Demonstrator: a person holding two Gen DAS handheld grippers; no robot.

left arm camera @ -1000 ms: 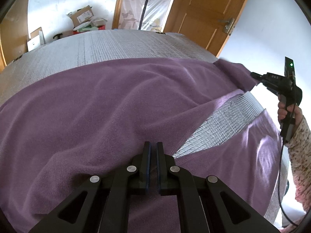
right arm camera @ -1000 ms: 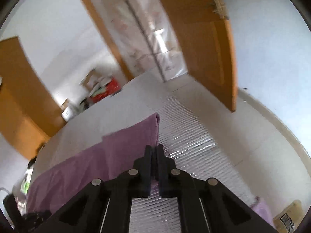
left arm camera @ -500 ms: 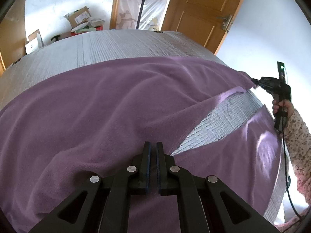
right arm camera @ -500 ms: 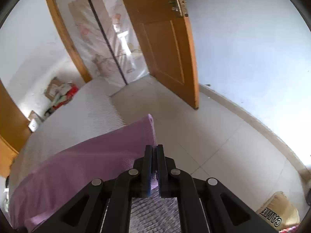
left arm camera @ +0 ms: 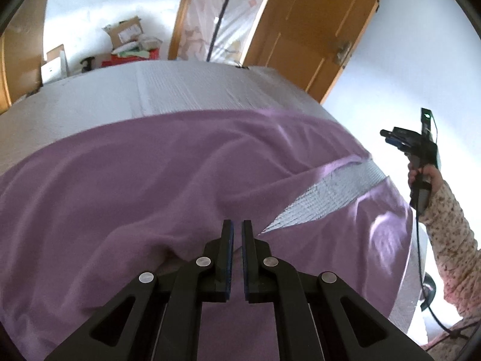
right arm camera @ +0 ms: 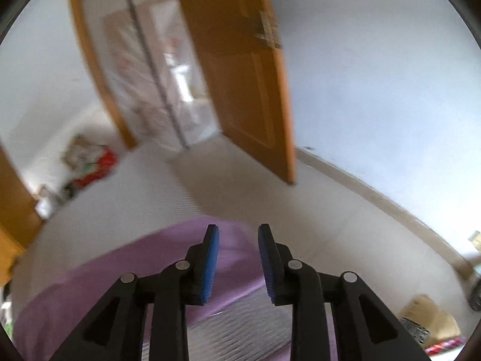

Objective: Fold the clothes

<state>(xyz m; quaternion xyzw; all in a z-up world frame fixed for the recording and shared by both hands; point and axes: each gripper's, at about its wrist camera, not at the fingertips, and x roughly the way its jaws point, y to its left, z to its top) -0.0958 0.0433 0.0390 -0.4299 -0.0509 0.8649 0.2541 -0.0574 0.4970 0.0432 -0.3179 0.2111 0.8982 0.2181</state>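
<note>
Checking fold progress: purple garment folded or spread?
Partly folded: purple garment lies doubled back across the bed, bare mattress showing through one gap.

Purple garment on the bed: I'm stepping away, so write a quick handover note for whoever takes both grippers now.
Left gripper: jaws opening, nothing between them, just above the purple garment.
Right gripper: jaws opening, empty, over the garment's far corner.
Garment lies on the grey mattress, one part folded over, a strip of mattress showing in the gap.
Done: first fold laid down.
Left: remaining folds, probably smoothing wrinkles.
</note>
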